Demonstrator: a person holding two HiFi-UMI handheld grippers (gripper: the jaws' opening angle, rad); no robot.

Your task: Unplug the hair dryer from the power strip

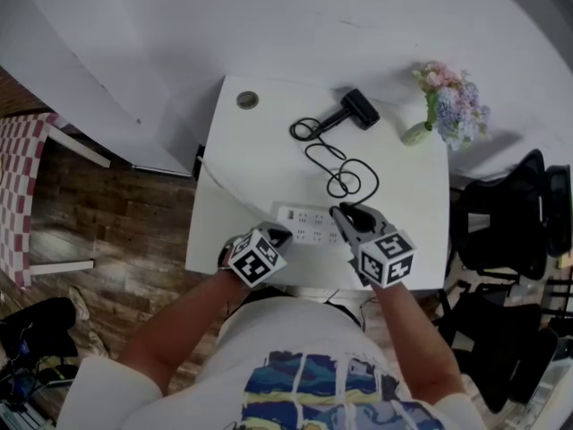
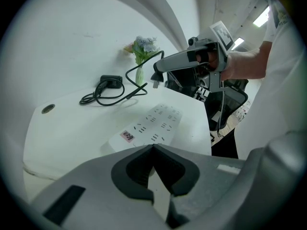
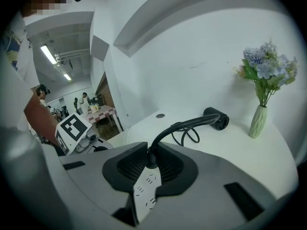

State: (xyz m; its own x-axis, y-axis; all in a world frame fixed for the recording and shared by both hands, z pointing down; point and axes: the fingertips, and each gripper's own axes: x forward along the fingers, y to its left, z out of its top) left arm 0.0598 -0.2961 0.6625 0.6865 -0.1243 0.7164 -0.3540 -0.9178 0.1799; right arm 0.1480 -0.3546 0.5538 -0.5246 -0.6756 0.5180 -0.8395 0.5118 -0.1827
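A white power strip (image 1: 303, 224) lies near the front edge of the white table (image 1: 242, 159). My right gripper (image 1: 343, 213) is shut on the black plug (image 2: 156, 80), which hangs above the strip (image 2: 156, 121) with its prongs bare and out of the sockets. In the right gripper view the cable (image 3: 187, 126) rises from between the pads of that gripper (image 3: 149, 162). It runs in loops (image 1: 336, 164) back to the black hair dryer (image 1: 361, 108), which lies at the far side. My left gripper (image 1: 279, 234) is shut, its tips (image 2: 152, 150) at the strip's near left end.
A vase of flowers (image 1: 448, 106) stands at the table's far right corner. A round cable hole (image 1: 247, 100) sits at the far left. Black office chairs (image 1: 510, 222) stand right of the table, and a checked table (image 1: 18, 195) is at the left over wooden floor.
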